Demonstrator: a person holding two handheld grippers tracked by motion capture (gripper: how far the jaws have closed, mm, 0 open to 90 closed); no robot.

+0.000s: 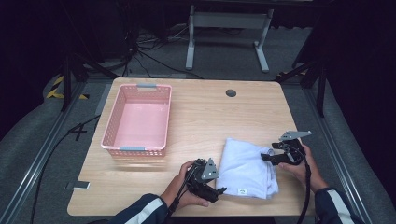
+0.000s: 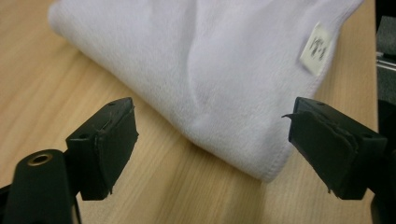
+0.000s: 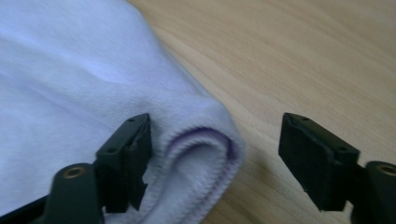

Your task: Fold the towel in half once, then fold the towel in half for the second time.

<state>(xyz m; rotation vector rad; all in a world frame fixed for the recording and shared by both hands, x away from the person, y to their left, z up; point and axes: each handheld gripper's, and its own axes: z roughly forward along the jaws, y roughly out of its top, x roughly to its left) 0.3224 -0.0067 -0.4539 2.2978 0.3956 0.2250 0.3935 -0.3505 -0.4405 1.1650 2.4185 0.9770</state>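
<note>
On the table [image 1: 196, 116], right of the empty pink basket [image 1: 137, 120], a folded white towel [image 1: 246, 168] is flanked at its near corners by both grippers. The left gripper [image 2: 212, 144] is spread wide, nothing pinched, and the right gripper [image 3: 215, 158] is likewise released, one pad against the folded edge. The step is judged a release or regrasp; next, each corner must be clamped before any lift toward the basket.

Both grippers are black. The left gripper [image 1: 219, 190] and right gripper [image 1: 265, 156] each carry a grey three-cornered plate and a trailing black cable. Jaw pads are rectangular, edges frayed; brass-ringed screw holes show. Sleeves are dark navy with white stripes.
</note>
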